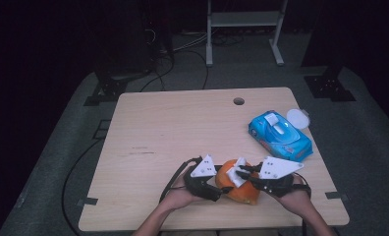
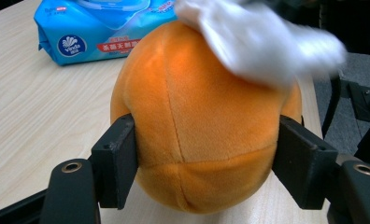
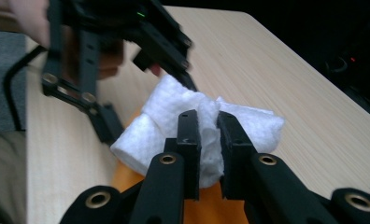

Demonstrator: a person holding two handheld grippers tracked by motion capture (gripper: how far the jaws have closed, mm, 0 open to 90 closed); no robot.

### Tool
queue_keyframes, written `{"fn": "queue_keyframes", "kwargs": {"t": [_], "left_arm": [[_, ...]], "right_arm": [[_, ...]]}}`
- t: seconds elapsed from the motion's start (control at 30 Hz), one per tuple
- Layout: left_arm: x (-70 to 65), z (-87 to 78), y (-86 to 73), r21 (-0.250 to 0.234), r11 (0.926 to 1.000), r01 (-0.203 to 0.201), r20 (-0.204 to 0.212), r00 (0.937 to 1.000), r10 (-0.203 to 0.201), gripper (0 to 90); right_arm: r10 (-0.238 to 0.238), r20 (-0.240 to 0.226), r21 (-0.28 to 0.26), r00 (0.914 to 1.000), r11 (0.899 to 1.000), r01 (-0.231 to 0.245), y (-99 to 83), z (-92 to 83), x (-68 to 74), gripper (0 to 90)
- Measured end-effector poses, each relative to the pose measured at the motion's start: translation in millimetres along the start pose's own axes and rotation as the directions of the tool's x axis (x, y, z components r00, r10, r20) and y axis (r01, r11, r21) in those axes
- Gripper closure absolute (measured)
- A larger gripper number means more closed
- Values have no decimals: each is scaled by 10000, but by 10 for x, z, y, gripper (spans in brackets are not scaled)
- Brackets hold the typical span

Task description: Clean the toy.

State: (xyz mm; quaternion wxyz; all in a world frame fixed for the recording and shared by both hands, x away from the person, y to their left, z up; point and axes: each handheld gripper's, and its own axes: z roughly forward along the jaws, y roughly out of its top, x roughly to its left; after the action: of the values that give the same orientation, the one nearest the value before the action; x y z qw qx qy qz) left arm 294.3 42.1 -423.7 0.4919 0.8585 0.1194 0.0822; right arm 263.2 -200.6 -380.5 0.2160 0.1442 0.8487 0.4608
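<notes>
An orange plush ball [image 1: 242,191] rests on the wooden table [image 1: 182,128] near its front edge. My left gripper [image 1: 221,189] grips it from the left; in the left gripper view both pads [image 2: 120,158] press into the sides of the ball [image 2: 197,130]. My right gripper [image 1: 240,173] comes in from the right, shut on a crumpled white wipe [image 1: 235,178] that lies against the top of the ball. In the right gripper view its jaws [image 3: 207,135] pinch the wipe [image 3: 155,128] above the orange plush [image 3: 211,207]. The left gripper [image 3: 127,42] stands just beyond.
A blue pack of wet wipes [image 1: 280,135] lies at the right side of the table, its flap open, with a round white lid [image 1: 298,118] just behind it. A cable hole [image 1: 238,101] sits near the far edge. Stands and cables crowd the dark floor beyond.
</notes>
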Motion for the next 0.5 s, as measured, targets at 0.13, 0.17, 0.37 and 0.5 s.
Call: {"fn": "queue_keyframes", "kwargs": {"t": [0.13,0.17,0.37,0.5], "left_arm": [[-39,22,47,162,9991,-393,-84,9992,395,287],[-55,28,64,275,9981,-547,-136,9984,551,281],[-107,53,74,540,9928,-1069,-141,9941,1078,268],[-66,39,40,378,9968,-710,-23,9975,711,269]], "right_arm": [[230,192,30,9996,9997,-230,-60,-65,-46,799],[198,156,61,9997,9998,-199,-41,-54,-19,799],[-97,-606,-175,9981,9998,87,80,115,130,799],[123,-185,4,9998,9999,-123,32,56,18,799]]}}
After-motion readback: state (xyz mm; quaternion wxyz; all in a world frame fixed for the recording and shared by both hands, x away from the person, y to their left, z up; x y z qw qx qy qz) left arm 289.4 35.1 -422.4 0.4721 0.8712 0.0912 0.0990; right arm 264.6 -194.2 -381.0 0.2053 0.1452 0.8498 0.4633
